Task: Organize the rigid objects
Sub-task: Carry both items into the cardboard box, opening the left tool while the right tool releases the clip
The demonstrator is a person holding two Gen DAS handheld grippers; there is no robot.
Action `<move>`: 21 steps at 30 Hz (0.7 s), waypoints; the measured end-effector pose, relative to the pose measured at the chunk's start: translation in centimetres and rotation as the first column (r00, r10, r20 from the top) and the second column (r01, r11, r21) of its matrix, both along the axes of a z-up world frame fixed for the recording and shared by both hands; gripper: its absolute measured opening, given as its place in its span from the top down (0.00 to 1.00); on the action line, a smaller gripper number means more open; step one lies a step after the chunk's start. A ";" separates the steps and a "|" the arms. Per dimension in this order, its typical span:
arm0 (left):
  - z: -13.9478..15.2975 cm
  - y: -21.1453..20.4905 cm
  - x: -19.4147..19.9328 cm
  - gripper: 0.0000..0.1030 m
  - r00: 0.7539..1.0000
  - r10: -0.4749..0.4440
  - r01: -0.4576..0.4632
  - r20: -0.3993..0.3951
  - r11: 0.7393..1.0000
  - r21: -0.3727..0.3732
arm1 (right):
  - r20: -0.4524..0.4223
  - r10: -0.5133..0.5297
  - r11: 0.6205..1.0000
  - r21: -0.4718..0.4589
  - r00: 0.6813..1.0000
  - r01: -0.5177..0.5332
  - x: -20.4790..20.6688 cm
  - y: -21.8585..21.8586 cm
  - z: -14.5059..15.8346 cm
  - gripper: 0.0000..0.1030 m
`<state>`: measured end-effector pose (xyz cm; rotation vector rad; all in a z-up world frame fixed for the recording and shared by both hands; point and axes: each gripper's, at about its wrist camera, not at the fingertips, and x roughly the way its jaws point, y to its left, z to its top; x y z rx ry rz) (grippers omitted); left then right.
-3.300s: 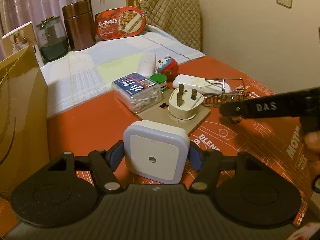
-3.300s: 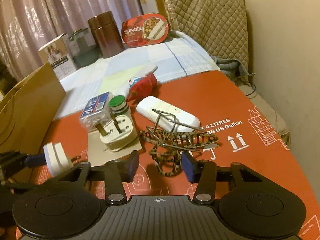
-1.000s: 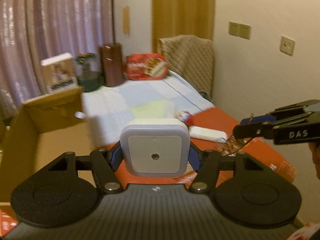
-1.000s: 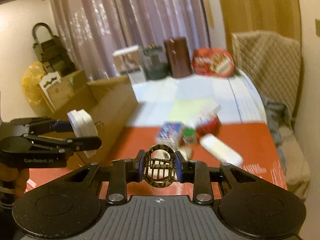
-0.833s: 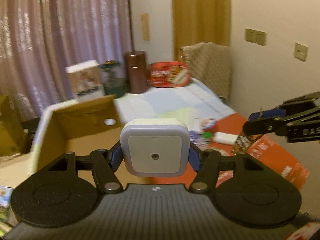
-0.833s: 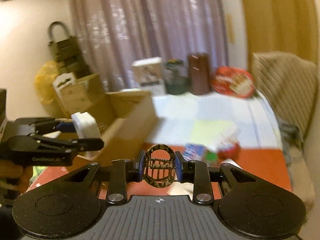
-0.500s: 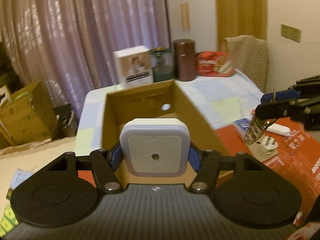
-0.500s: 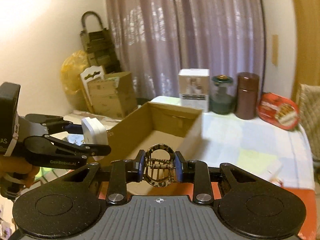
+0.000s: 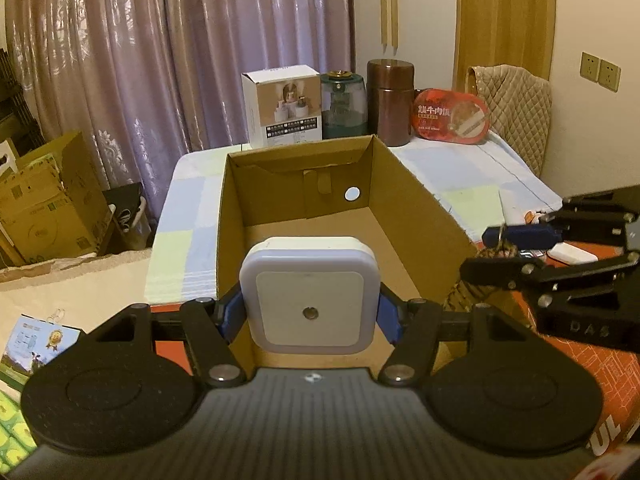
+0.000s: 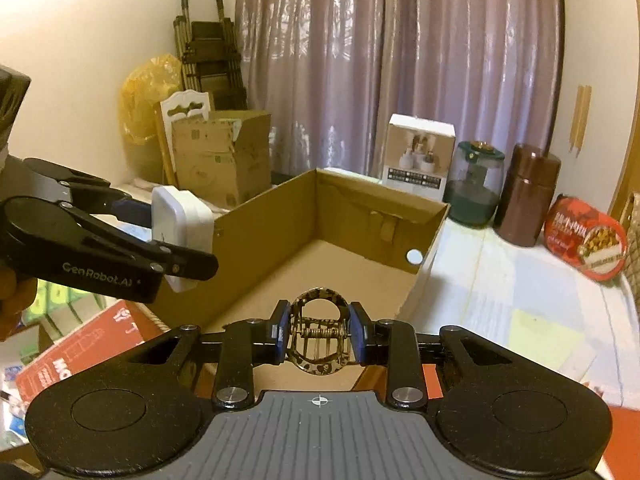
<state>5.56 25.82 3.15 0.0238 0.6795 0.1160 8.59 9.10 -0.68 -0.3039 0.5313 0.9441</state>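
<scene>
Where a second ago both tongs had the orange mat and its clutter ahead of them, the open cardboard box [image 9: 304, 208] now lies straight in front of both, so the carry is nearly done and the drop is what remains.

The left gripper [image 9: 310, 312] is clamped on the white square night light [image 9: 310, 292], pads pressing its two sides, and holds it above the box's near wall. The right gripper [image 10: 319, 338] is closed narrow on the leopard-print hair claw [image 10: 319, 336], which stands between its pads over the near rim, toward the box's right-hand corner.

Edges: the near wall sits just below each pair of tips; the side walls rise to either side. In my judgement both loads are high enough to clear the rim (the night light with less to spare).

Open room: ahead of the tips the box floor appears bare, with space for both items side by side. The two tongs stand near each other, the right one's tips just beside the left one's right arm, so releasing one at a time looks safer. Beyond the far wall, well apart, stand a white carton [image 9: 282, 110], a green jar [image 9: 343, 106] and a brown canister [image 9: 390, 102].
</scene>
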 end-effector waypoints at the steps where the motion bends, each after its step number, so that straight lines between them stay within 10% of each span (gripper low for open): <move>1: -0.2 0.1 0.1 0.41 1.000 0.002 -0.002 -0.002 1.000 -0.005 | 0.002 0.002 1.000 0.003 1.000 -0.002 0.1 0.0 0.0 0.74; 17: -1.0 1.0 0.1 0.35 0.999 0.043 -0.043 0.009 0.999 -0.026 | 0.107 0.073 0.997 -0.031 0.992 -0.070 -1.1 0.5 -0.5 0.73; 21: -0.7 1.1 -0.4 0.35 0.998 0.064 -0.063 0.025 0.997 -0.042 | 0.097 0.017 0.999 0.029 0.995 -0.020 -0.4 -0.6 0.0 0.50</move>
